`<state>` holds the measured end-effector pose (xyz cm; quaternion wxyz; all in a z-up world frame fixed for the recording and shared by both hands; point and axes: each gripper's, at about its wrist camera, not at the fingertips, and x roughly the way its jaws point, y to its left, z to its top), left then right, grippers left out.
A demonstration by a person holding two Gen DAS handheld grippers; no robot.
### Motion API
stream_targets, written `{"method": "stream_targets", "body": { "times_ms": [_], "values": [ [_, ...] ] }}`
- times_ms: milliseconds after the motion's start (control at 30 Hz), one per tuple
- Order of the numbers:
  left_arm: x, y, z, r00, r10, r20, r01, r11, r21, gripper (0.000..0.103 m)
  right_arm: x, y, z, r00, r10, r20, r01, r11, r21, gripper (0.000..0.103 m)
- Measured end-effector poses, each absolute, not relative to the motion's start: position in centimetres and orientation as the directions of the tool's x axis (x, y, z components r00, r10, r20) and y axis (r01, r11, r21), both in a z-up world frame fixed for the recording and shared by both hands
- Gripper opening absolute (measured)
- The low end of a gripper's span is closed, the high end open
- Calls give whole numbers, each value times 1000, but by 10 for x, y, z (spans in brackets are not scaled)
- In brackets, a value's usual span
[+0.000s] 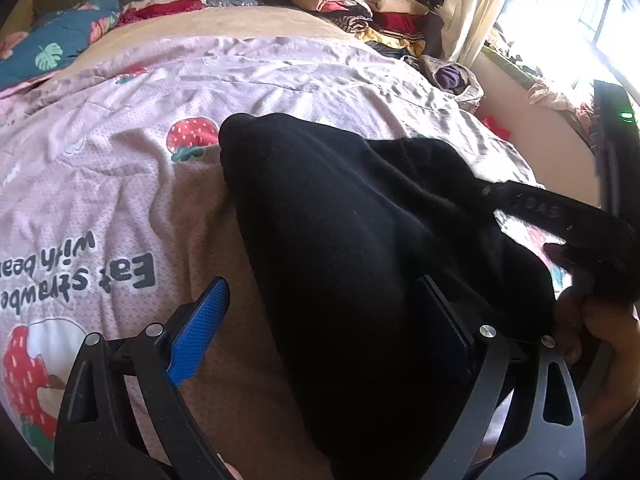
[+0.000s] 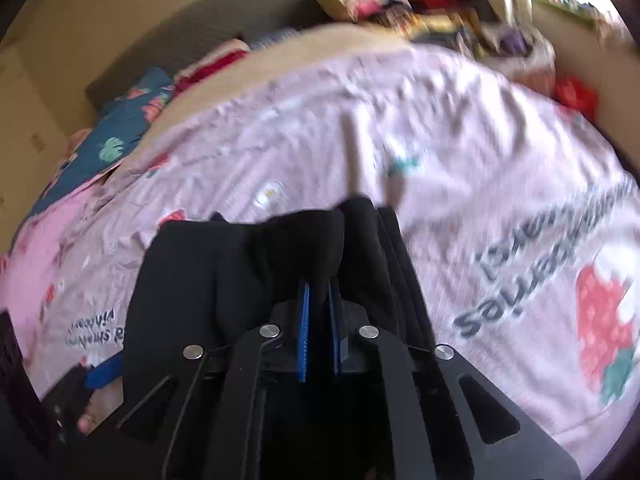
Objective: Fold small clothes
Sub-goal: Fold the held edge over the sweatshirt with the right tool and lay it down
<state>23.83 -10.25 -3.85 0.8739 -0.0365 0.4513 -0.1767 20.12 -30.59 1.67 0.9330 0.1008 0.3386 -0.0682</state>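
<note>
A small black garment [image 1: 352, 240] hangs in front of my left gripper [image 1: 320, 324], over the pink strawberry bedspread [image 1: 120, 160]. The left gripper is open; its left blue pad [image 1: 200, 332] is bare and the cloth drapes over the right pad. My right gripper [image 1: 600, 240] shows at the right edge of the left wrist view, holding the garment's edge. In the right wrist view my right gripper [image 2: 320, 320] is shut on a bunched fold of the black garment [image 2: 224, 280], which hangs down to the left of the blue pads.
A pile of folded clothes [image 1: 360, 4] sits at the far end of the bed. A blue floral pillow [image 1: 60, 44] lies at the far left. A curtain and bright window [image 1: 560, 20] are at the right. A small basket [image 1: 452, 76] is beside the bed.
</note>
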Motion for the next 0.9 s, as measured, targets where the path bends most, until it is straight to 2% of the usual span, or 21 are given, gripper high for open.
{"method": "stream_targets", "body": {
  "times_ms": [100,167,233,367,567,667,733,900],
  "values": [
    [236,-105,-35,531,-356,-769,288,929,-231,86,193,-302,39,811,-103,-576,189,978,91,6],
    [235,-108,-34,536,-355,-766,294,929,-225,86,194,-298,39,811,-146,-567,191,981,21,6],
    [235,-111,-34,532,-349,-772,298,930,-215,86,202,-301,27,786,-187,-589,214,977,-24,6],
    [235,-113,-39,513,-354,-782,302,927,-222,86,213,-316,5,742,-197,-640,244,970,-16,6],
    [235,-115,-42,505,-363,-783,299,925,-236,86,214,-324,-11,725,-242,-645,287,957,-37,10],
    [234,-115,-42,498,-366,-786,298,924,-241,86,214,-329,-14,719,-245,-651,308,951,-18,17],
    [234,-116,-41,500,-360,-787,300,925,-233,86,210,-330,-13,716,-260,-648,325,946,-21,33],
    [234,-112,-41,500,-358,-788,286,928,-240,87,194,-341,0,743,-195,-640,314,946,76,40]
  ]
}}
